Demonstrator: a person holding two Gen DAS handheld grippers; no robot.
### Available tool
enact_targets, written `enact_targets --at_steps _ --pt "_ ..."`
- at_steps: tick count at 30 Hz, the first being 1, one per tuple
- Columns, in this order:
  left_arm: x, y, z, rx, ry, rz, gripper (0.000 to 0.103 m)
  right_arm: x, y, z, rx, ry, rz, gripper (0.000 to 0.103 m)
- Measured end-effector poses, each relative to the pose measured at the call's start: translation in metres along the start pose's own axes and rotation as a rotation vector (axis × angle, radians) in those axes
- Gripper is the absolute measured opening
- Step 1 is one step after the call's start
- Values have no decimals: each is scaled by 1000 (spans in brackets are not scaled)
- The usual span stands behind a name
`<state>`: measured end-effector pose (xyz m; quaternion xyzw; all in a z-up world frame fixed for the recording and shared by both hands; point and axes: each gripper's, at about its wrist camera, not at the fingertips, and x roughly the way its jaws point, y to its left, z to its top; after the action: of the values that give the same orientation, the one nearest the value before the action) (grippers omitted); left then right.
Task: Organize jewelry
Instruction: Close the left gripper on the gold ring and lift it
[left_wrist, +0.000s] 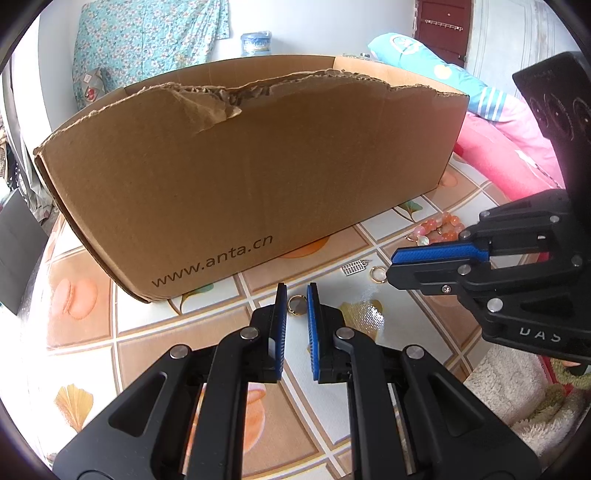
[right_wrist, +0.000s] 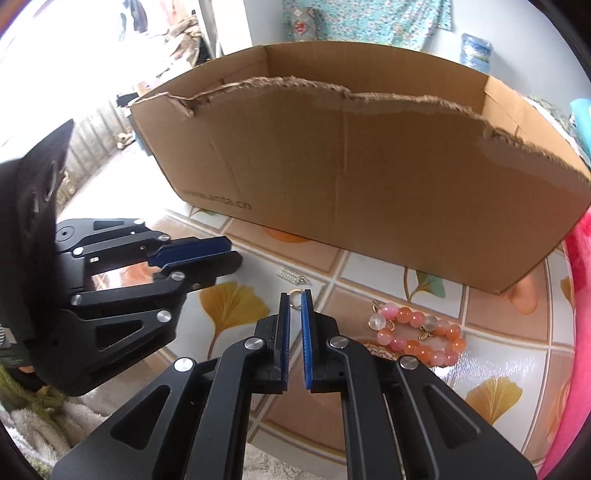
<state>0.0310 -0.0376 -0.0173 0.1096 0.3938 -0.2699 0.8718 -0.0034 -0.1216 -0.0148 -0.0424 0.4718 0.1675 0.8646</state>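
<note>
Left gripper (left_wrist: 297, 291) stands low in its own view with the jaws drawn to a narrow gap, and a gold ring (left_wrist: 297, 315) sits in that gap at the very tips; whether the pads press on it or merely flank it cannot be told. Right gripper (right_wrist: 295, 306) shows a similarly narrow gap in its own view, with a second gold ring (right_wrist: 295, 291) at its tips. Seen from the left camera, at the right of the frame, that ring lies on the tablecloth (left_wrist: 147, 325) just beyond the tip, so it appears unclamped. A small silver charm (right_wrist: 291, 276) lies just above the rings in both views, and a bead bracelet (right_wrist: 417, 332) of pink and orange beads lies at lower right of the right-hand view, apart from both grippers. A torn cardboard box (right_wrist: 369, 166) fills the upper half of each frame and stands behind all the jewellery; it is judged the likely place for the pieces. Assessment of handling: the rings are light, rigid, thin and smooth, lying flat on a glossy cloth, so they are likely to skate or flip if nudged. The sound hold is across the outer rim, pads on opposite sides, closing gently. The bracelet is heavier and limp between hard round beads; it should be pinched over one bead or the strand between two and will dangle. The charm is tiny and best taken by its edges.
</note>
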Motion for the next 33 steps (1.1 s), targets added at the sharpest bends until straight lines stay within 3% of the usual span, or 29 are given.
enact_targets --at_steps 2,6,11,20,33 --pt "0 0 0 1 0 0 10 1 2 1 -49 -6 -11 17" --pt "0 0 1 2 1 -1 10 8 2 3 -158 4 -10 17" --pt "0 0 1 1 0 -1 10 13 1 6 -208 18 45 17" --pt "-1 2 -1 -4 -6 -10 10 11 -10 5 -129 4 100 6" --pt "-5 9 -3 -28 -11 -40 10 -19 -18 -6 -62 -51 115 6"
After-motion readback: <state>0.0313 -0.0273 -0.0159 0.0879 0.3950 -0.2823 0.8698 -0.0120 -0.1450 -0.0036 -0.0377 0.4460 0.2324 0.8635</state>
